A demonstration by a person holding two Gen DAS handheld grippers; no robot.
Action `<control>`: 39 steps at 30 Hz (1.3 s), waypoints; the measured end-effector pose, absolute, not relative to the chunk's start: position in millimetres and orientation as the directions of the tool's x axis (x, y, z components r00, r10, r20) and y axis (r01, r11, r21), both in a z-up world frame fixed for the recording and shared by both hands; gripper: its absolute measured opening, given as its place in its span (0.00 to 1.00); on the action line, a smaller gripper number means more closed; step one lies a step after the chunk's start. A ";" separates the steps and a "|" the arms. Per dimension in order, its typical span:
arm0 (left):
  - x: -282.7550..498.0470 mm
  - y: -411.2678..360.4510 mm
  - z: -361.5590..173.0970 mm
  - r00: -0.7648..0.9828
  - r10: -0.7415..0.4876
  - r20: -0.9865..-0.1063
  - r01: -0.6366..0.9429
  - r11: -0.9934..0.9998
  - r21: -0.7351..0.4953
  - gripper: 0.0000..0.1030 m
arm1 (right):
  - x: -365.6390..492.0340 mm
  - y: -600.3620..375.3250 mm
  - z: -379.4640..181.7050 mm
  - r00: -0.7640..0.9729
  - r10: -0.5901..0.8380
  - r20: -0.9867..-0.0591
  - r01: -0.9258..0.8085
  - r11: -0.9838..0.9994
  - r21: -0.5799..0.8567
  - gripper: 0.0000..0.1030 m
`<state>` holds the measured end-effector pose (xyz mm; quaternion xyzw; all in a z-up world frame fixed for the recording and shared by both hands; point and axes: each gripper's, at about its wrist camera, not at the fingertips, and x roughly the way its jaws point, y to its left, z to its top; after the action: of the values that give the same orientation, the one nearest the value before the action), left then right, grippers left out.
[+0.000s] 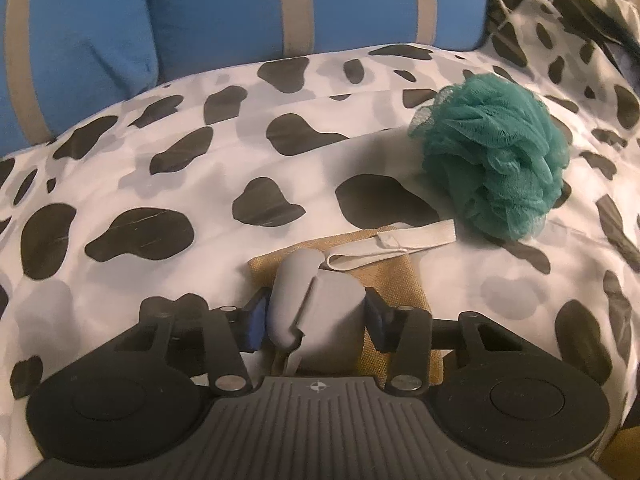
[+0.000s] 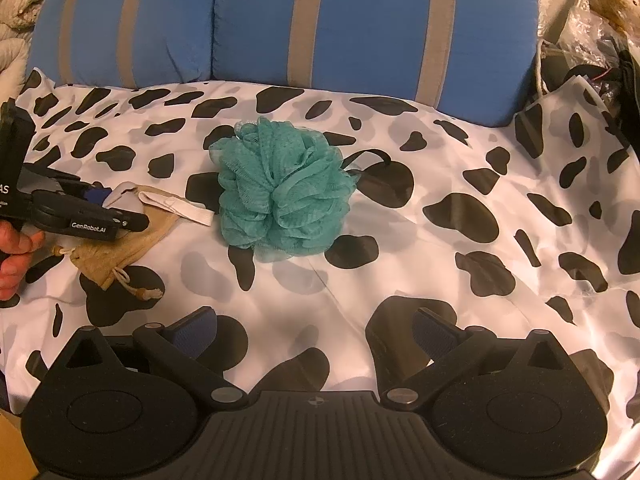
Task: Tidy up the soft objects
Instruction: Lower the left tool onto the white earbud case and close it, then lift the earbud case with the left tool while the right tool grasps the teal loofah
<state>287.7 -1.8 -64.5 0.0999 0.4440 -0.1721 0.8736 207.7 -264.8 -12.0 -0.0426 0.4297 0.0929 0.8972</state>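
My left gripper had clamped on the grey eye mask, which lay atop the tan drawstring pouch, presumably to lift or bag it. Right gripper hung released, empty. Teal loofah sat just beside the pouch; spotted sheet rightward lay free.

The left gripper hides much of the tan pouch; the hand is cropped.
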 end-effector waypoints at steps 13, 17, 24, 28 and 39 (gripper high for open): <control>256.1 13.7 -17.1 0.618 -0.207 -0.758 0.285 0.958 -0.030 0.45 | 209.6 -248.5 -9.8 0.651 0.160 -0.742 -0.248 0.969 -0.008 1.00; 244.3 17.9 -2.7 0.638 -0.229 -0.735 0.263 0.962 -0.072 0.45 | 212.6 -240.9 -10.9 0.654 0.160 -0.740 -0.252 0.968 -0.013 1.00; 237.4 29.7 -12.6 0.581 -0.204 -0.788 0.225 0.971 -0.086 0.46 | 212.7 -234.3 -9.9 0.655 0.177 -0.735 -0.263 0.965 -0.002 1.00; 241.0 35.4 -37.6 0.519 -0.104 -0.849 0.219 0.976 0.015 0.49 | 212.3 -233.5 -8.7 0.660 0.178 -0.729 -0.272 0.962 -0.011 1.00; 242.5 34.6 -53.4 0.525 -0.012 -0.851 0.252 0.957 0.142 0.54 | 222.3 -235.8 -10.1 0.673 0.153 -0.724 -0.243 0.970 -0.021 1.00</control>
<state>242.5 34.6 -53.4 0.1246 0.4813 -0.0765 0.8642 222.3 -235.8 -10.1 -0.0577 0.3896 0.1087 0.9127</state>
